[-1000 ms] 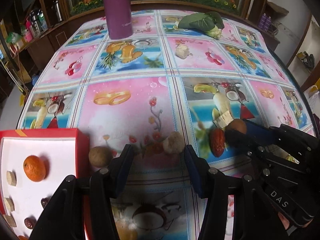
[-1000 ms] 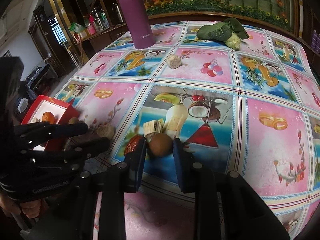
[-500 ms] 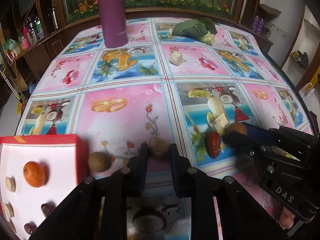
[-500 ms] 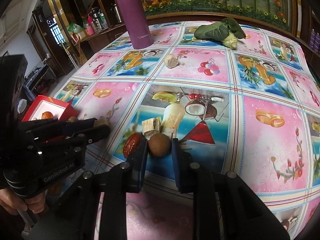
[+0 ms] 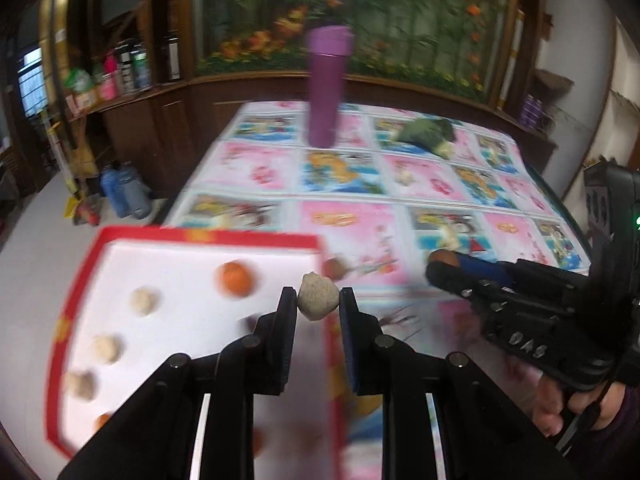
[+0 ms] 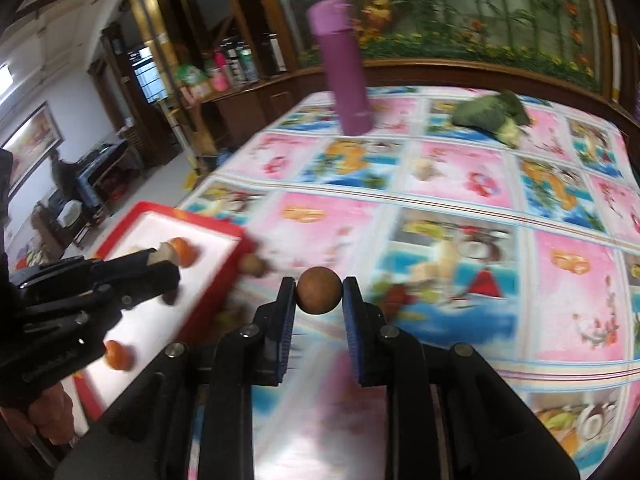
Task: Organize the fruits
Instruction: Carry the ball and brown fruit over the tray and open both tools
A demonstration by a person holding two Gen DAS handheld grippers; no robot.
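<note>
- The left gripper (image 5: 318,303) holds a pale lump (image 5: 318,297) between its fingertips, above the right edge of the red tray (image 5: 208,236).
- The lump is grey-beige, rough and of uneven shape.
- The right gripper (image 6: 319,290) holds a brown ball (image 6: 319,290) between its fingertips, above the tabletop (image 6: 460,168), near the tray's right edge.
- The ball is round, smooth and dull brown.
- In the tray lie an orange fruit (image 5: 235,279) and several pale pieces (image 5: 143,300).
- Another brown fruit (image 6: 252,265) lies on the tabletop just beside the tray.
</note>
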